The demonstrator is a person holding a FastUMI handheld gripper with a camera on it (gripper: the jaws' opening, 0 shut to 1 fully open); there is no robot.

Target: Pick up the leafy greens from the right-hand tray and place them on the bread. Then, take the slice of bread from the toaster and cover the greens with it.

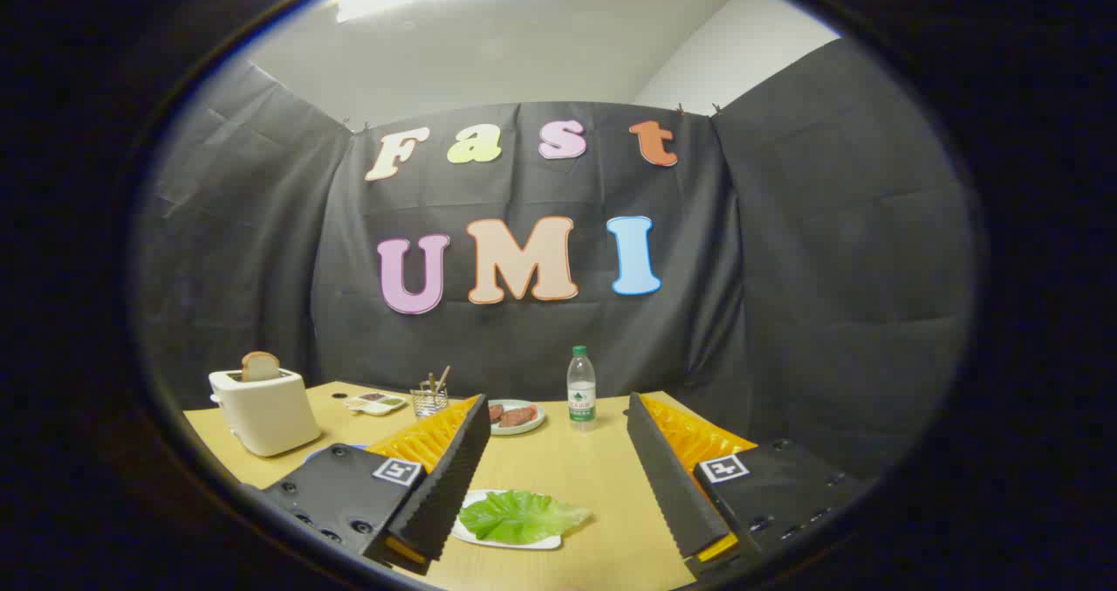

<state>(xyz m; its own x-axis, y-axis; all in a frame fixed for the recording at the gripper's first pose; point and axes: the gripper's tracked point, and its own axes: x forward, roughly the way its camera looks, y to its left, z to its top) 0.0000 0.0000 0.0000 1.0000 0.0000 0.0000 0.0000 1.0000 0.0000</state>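
Note:
My gripper (558,486) is open and held above the wooden table, with nothing between its fingers. A green lettuce leaf (520,516) lies on a white tray (524,542) just ahead of and below the fingers, close to the left finger (445,477). Far off to the left stands a white toaster (264,409) with a slice of bread (260,366) sticking out of its slot. A blue rim (336,450) peeks out behind the left finger; what lies on it is hidden.
Beyond the fingers stand a plate with reddish meat slices (516,416), a clear water bottle (581,388), a wire holder with sticks (429,396) and a small sauce dish (376,403). Black cloth walls close the booth behind the table (576,460).

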